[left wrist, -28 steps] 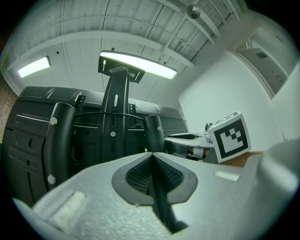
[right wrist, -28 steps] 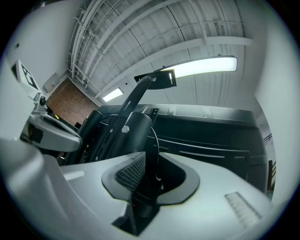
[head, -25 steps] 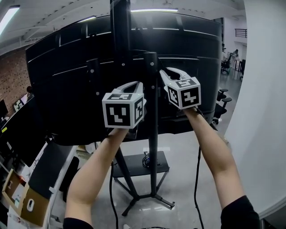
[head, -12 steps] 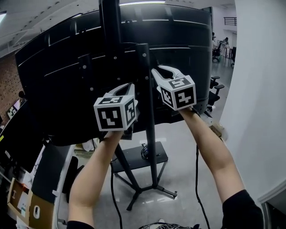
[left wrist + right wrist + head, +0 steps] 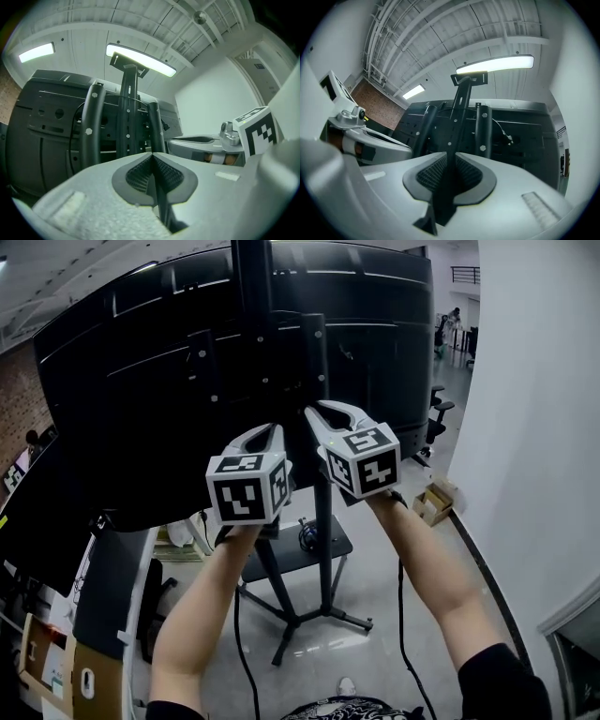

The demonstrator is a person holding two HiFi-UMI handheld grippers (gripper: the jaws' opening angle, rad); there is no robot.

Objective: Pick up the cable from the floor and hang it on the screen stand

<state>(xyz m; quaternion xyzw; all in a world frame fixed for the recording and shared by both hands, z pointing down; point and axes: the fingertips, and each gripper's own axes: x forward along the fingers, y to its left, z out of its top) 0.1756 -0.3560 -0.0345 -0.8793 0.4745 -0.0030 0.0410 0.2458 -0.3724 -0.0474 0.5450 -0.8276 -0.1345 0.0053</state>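
Firmly, left hand-held gripper (image 5: 152,158), right hand-held gripper (image 5: 450,160) pinch cable (image 5: 445,187).

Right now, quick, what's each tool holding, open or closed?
Left tool: closed, pinching the cable.
Right tool: closed, also on the cable.

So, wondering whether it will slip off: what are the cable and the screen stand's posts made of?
The cable looks rubber- or plastic-jacketed, matt black; it hangs in a limp curve. The screen stand's posts look like black painted metal tube: straight, bolted, slightly glossy. Likely, not certain.
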